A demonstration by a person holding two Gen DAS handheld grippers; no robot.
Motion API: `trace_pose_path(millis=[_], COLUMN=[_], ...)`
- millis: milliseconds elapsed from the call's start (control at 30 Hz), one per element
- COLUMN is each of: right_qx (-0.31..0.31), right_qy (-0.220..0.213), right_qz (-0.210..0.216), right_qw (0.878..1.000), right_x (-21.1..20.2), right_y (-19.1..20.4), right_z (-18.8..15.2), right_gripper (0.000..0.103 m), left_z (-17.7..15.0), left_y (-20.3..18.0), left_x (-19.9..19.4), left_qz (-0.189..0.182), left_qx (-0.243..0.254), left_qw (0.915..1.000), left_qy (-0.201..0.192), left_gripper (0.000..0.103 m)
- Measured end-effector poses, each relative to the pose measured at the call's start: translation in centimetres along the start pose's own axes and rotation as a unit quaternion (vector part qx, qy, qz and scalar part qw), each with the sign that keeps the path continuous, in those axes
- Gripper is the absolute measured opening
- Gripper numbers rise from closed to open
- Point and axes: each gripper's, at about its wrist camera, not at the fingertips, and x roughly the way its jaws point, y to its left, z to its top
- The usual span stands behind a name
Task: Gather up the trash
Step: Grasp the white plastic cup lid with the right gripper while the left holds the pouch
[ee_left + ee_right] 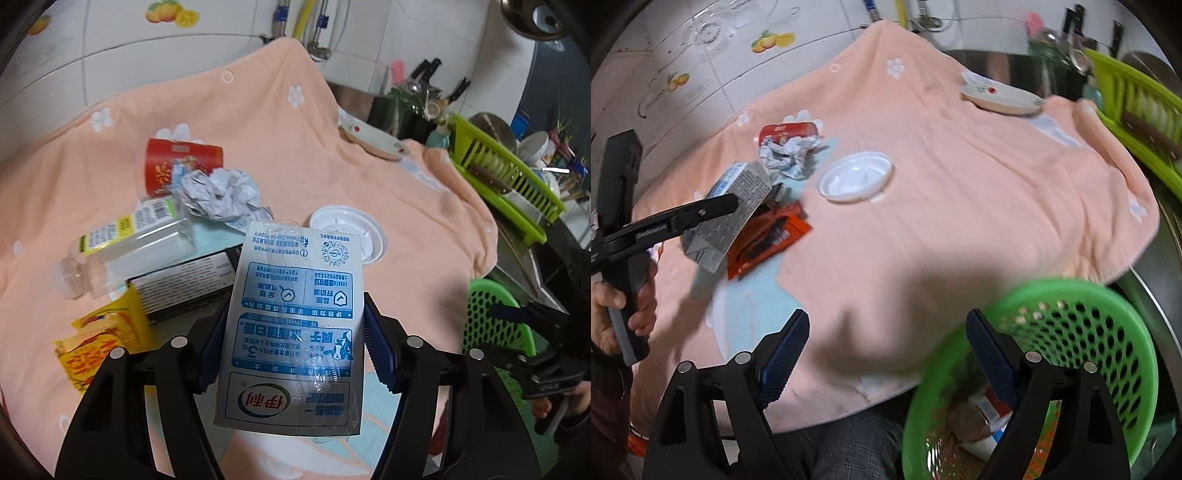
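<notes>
A blue-and-white milk carton (295, 314) is lifted off the peach towel (406, 206), pinched at its sides by my left gripper (295, 332), which is shut on it. From the right wrist view the same carton (738, 206) hangs over an orange wrapper (764, 240). On the towel lie a red cup (177, 166), crumpled paper (221, 195), a clear bottle (129, 247), a black box (184, 284), a yellow packet (99, 343) and a white lid (347, 236). My right gripper (888, 321) stands open and empty over the towel's near edge, beside the green basket (1071, 332).
The basket holds some trash. A flowered plate (373, 138) sits at the towel's far right corner. A lime dish rack (509, 173) and kitchenware stand to the right by a steel sink. Tiled wall lies behind. A person's hand (613, 295) grips the left tool.
</notes>
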Motion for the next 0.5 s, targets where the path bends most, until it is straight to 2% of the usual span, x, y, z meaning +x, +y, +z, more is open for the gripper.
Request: trace_pose_path(millis=[233, 500], right_qx=[-0.029, -0.060], right_qy=[-0.003, 0.000], right_qz=[0.013, 0.006], right_qw=[1.000, 0.998], right_x=[1.8, 5.1], right_y=[2.1, 4.1], right_z=[3.1, 6.6], right_gripper=[0.084, 0.085], left_z=[-0.8, -2.1], left_y=[1.8, 3.0], left_x=[-2.7, -4.2], left_qz=[0.002, 0.000], left_qx=[-0.025, -0.034], left_qw=[0.9996, 0.9992], left_qy=[-0.012, -0.022], left_gripper=[0.065, 0.065])
